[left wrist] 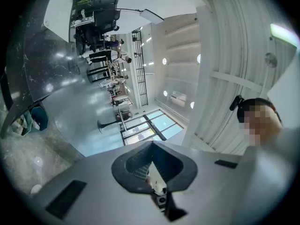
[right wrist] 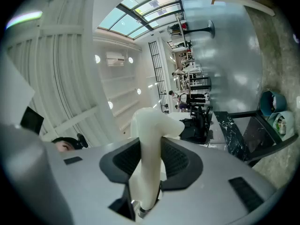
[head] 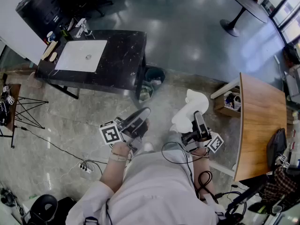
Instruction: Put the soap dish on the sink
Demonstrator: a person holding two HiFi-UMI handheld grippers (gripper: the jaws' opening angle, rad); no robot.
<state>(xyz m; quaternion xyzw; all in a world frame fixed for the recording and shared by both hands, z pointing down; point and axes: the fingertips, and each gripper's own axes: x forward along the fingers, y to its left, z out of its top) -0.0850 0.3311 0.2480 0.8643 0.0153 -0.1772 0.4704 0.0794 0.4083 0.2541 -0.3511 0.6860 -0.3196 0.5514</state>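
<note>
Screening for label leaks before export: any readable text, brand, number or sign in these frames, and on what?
No readable text in any view.
Black-and-white marker cubes: square patterns only, no letters.
Small items on the black marble counter: too small to read.
Bottles in the brown box: too small to read.

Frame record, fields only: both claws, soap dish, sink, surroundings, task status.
left claw: shut, nothing in it
right claw: shut on soap dish, a white moulded piece sticking out past the tips
sink: white basin set in a black marble counter, upper left in the head view
surroundings: waste bin at the counter's right end; wooden table on the person's right
status: soap dish held in the air, well apart from the sink, not yet placed
</note>
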